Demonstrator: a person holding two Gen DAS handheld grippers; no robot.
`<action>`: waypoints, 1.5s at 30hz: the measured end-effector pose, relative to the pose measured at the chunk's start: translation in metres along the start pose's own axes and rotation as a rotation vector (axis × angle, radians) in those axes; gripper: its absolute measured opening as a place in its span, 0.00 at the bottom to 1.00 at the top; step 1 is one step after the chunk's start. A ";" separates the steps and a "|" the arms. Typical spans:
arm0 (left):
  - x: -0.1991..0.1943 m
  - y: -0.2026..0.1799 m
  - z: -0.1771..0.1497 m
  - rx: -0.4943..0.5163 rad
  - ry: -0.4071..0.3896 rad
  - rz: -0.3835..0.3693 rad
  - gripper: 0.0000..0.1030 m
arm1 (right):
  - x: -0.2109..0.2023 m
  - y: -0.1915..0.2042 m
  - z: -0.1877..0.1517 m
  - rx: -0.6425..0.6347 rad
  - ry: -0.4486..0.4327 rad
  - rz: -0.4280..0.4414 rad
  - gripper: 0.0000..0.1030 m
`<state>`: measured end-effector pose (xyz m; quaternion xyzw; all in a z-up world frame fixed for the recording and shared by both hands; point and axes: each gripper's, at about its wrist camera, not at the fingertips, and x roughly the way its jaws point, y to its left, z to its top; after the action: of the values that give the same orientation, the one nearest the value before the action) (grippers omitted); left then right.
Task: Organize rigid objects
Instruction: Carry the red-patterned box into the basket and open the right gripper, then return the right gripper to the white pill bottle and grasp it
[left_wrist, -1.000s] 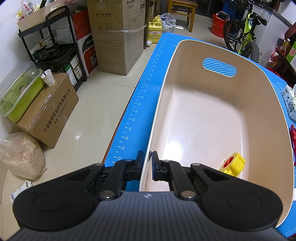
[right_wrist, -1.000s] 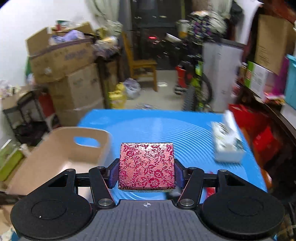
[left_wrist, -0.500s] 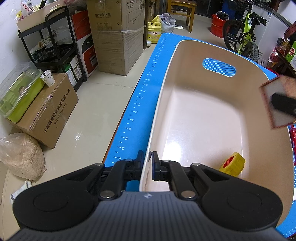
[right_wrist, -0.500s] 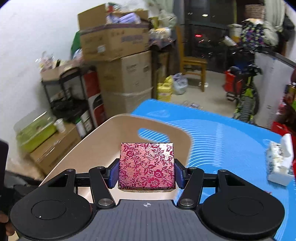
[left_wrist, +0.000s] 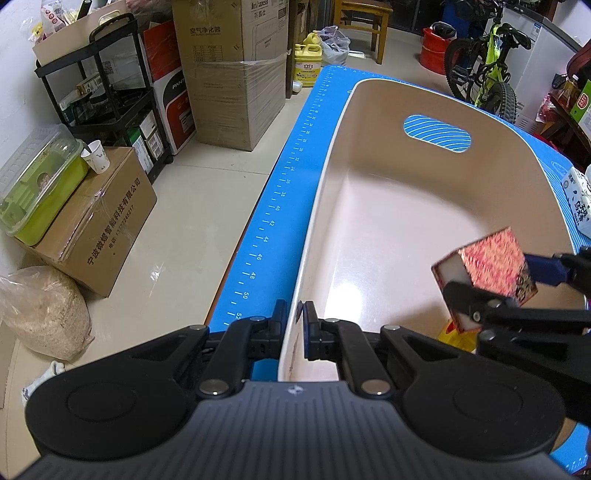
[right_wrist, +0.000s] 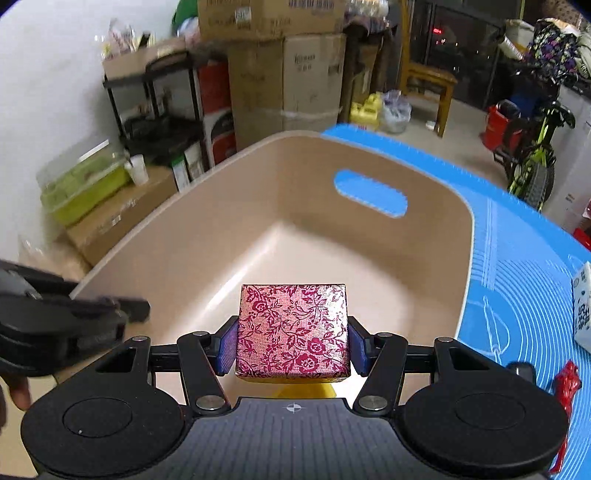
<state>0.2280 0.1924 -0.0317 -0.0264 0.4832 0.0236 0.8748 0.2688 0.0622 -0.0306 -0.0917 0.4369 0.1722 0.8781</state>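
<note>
Right wrist view: right gripper (right_wrist: 292, 341) clamped on floral box (right_wrist: 292, 330), hiding most of yellow toy (right_wrist: 306, 390) | left gripper (left_wrist: 293, 326) pinched on bin (left_wrist: 369, 110) wall | lower-right red toy (right_wrist: 567, 380) partly cut off.

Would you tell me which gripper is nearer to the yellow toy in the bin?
Right. The right gripper holds the floral box just above the yellow toy. The left gripper is clamped on the bin rim, off to the toy's side.
</note>
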 end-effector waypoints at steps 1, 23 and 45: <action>0.000 0.000 0.000 0.000 0.000 0.000 0.10 | 0.001 -0.002 -0.002 0.006 0.008 -0.003 0.60; 0.001 0.001 0.001 -0.001 0.003 0.003 0.10 | -0.095 -0.092 -0.029 0.211 -0.171 -0.098 0.71; 0.000 0.000 0.000 0.000 0.002 0.003 0.10 | -0.048 -0.175 -0.124 0.412 0.025 -0.246 0.68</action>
<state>0.2285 0.1929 -0.0320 -0.0258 0.4842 0.0250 0.8742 0.2179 -0.1484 -0.0650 0.0349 0.4592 -0.0298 0.8871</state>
